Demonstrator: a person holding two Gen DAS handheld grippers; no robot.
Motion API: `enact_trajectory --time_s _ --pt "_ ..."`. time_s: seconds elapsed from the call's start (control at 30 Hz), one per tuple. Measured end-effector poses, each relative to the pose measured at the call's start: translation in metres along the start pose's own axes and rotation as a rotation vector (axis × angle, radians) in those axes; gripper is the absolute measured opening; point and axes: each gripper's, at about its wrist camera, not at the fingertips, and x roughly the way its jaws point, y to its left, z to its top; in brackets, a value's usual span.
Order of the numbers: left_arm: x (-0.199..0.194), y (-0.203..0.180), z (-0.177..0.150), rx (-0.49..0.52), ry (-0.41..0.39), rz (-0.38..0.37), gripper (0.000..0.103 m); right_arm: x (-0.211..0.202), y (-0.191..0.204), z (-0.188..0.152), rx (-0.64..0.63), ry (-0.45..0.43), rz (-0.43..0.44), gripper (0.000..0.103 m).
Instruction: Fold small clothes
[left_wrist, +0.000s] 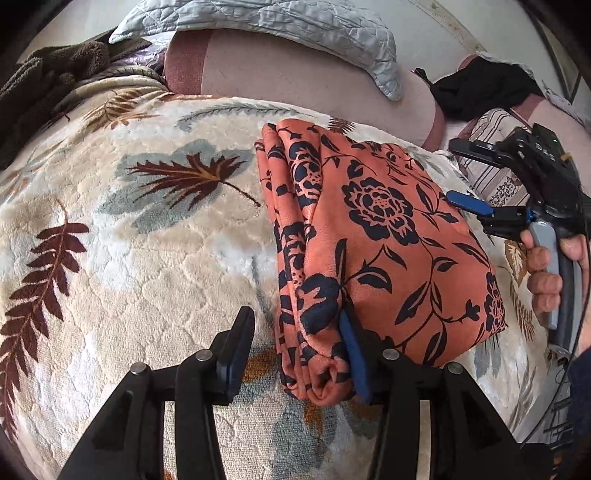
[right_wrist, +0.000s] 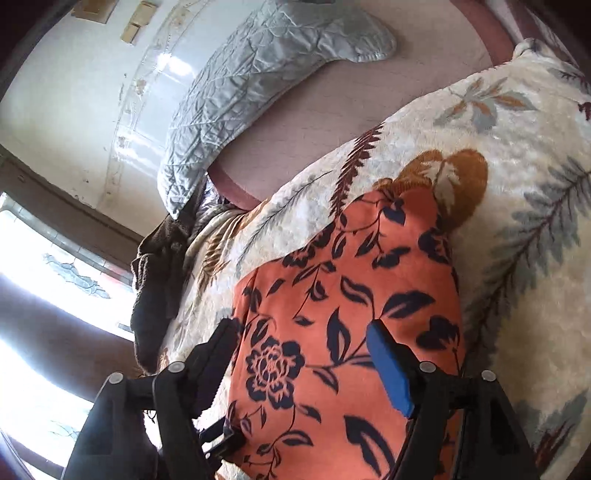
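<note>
The orange flowered cloth (left_wrist: 373, 236) is laid folded on the leaf-patterned blanket (left_wrist: 147, 258), probably so that a soft, flat support is given for the folding. The left gripper (left_wrist: 295, 354) is kept wide open; its blue-padded finger is tucked into the cloth's near fold, and nothing is clamped. The right gripper (right_wrist: 306, 365) is also spread open, held above the cloth's far side, and the cloth is seen between its fingers, not gripped
</note>
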Motion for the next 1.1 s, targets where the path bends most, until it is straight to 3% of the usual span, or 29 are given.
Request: enact_trajectory --time_s 0.1,0.2,0.3,0.43,0.53,0.63,0.77,0.83,0.93,1.0,1.1 --pt "0.000 0.003 -0.001 -0.015 0.000 -0.014 0.054 0.033 -0.030 0.013 0.102 0.059 -0.047 0.079" --pt "-0.003 0.007 0.000 -0.035 -0.002 -0.028 0.054 0.010 -0.010 0.010 0.075 -0.025 -0.001 0.079" --pt "-0.018 0.006 -0.002 -0.028 -0.038 -0.026 0.053 -0.026 0.020 -0.022 0.021 -0.068 0.038 0.079" --pt "-0.044 -0.003 -0.011 0.023 -0.095 -0.035 0.055 -0.059 0.042 -0.084 -0.041 -0.049 0.088 0.080" --pt "-0.032 -0.003 -0.016 0.034 -0.054 0.015 0.055 -0.051 0.034 -0.117 -0.017 -0.014 0.105 0.082" --pt "-0.015 0.005 -0.021 -0.004 0.010 0.021 0.058 -0.026 0.009 -0.125 0.057 0.059 0.038 0.082" --pt "-0.029 0.002 -0.015 0.012 -0.057 0.014 0.058 -0.048 0.025 -0.113 -0.014 -0.005 0.105 0.083" --pt "-0.025 0.003 -0.013 0.001 -0.048 0.021 0.058 -0.050 0.027 -0.099 -0.015 -0.004 0.121 0.083" --pt "-0.012 0.009 -0.011 -0.043 -0.002 0.004 0.058 -0.030 0.021 -0.062 0.003 0.021 0.080 0.085" --pt "-0.009 0.009 -0.010 -0.048 0.001 0.001 0.058 -0.002 0.013 -0.031 0.048 0.086 0.091 0.085" --pt "-0.007 0.008 -0.009 -0.047 0.004 0.003 0.059 0.026 -0.011 0.006 0.129 0.079 0.026 0.085"
